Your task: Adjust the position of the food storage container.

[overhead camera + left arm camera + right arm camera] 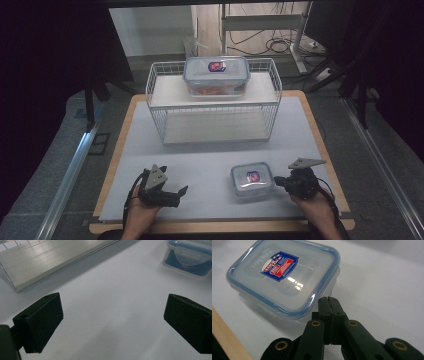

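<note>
A small clear food box with a blue-rimmed lid and a red and blue label (252, 179) (284, 277) (189, 257) sits on the white mat near the front right. My right gripper (278, 182) (328, 299) is shut, empty, its tips right beside the box's right side. My left gripper (181, 193) (112, 322) rests open on the mat at the front left, nothing between its black pads (41, 322). A larger box of the same kind (216, 75) stands on the top shelf of the white wire rack (214, 102).
The wire rack spans the back half of the mat (200, 160), with a bare lower shelf (50, 257). The table's wooden edge (227, 340) runs close below the small box. Cables and a table leg lie on the floor beyond.
</note>
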Motion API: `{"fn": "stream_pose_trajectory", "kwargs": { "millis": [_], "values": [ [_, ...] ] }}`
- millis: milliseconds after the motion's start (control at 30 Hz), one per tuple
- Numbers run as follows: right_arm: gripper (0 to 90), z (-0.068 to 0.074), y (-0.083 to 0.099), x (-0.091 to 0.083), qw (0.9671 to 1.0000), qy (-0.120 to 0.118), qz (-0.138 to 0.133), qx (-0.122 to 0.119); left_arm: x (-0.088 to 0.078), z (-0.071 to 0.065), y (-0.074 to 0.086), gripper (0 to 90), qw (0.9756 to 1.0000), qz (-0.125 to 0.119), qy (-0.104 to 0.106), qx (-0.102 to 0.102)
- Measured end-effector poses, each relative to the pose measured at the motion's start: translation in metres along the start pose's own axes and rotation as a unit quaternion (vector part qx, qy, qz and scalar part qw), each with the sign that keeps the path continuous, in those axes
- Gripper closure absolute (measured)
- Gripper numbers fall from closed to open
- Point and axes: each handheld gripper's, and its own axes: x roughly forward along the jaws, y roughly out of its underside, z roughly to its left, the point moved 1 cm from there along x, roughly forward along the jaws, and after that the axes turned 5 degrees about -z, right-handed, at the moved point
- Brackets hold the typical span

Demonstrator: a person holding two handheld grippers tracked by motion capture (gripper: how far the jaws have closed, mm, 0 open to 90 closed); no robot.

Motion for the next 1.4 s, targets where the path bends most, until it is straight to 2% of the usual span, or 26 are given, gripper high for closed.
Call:
{"fn": "stream_pose_trajectory", "kwargs": {
  "millis": [233, 567, 833, 1000, 1100, 1167, 1233, 1300, 1400],
  "values": [
    [89.8, 0.015, -0.005, 0.011, 0.9995, -0.03, 0.003, -0.011, -0.001, 0.0, 0.0, 2.3, 1.0, -0.002, 0.005, -0.004],
    [89.8, 0.034, -0.013, 0.025, 0.9977, -0.058, 0.007, -0.034, 0.0, 0.0, 0.0, 2.5, 1.0, -0.001, 0.008, -0.005],
    [89.8, 0.05, -0.02, 0.039, 0.9956, -0.073, 0.007, -0.058, 0.0, -0.001, 0.0, 2.5, 0.9999, 0.001, 0.009, -0.006],
    [88.6, 0.051, -0.02, 0.041, 0.9947, -0.076, 0.009, -0.069, 0.0, -0.001, 0.0, 2.8, 0.9999, 0.002, 0.012, -0.007],
    [84.8, 0.049, -0.02, 0.038, 0.9947, -0.056, 0.004, -0.086, -0.001, -0.001, 0.0, 2.9, 0.9999, 0.003, 0.013, -0.009],
    [80.1, 0.044, -0.021, 0.035, 0.9951, -0.045, -0.004, -0.088, -0.001, 0.0, 0.0, 3.0, 0.9999, 0.004, 0.014, -0.01],
    [73.0, 0.038, -0.022, 0.032, 0.9953, -0.033, -0.009, -0.09, -0.001, 0.0, 0.0, 3.2, 0.9998, 0.005, 0.014, -0.01],
    [65.6, 0.032, -0.021, 0.032, 0.9944, -0.019, -0.012, -0.103, -0.001, 0.0, 0.001, 3.2, 0.9998, 0.005, 0.017, -0.009],
    [55.7, 0.024, -0.019, 0.033, 0.993, -0.015, -0.009, -0.117, -0.002, 0.0, 0.0, 3.2, 0.9993, -0.007, 0.034, -0.014]
  ]
}}
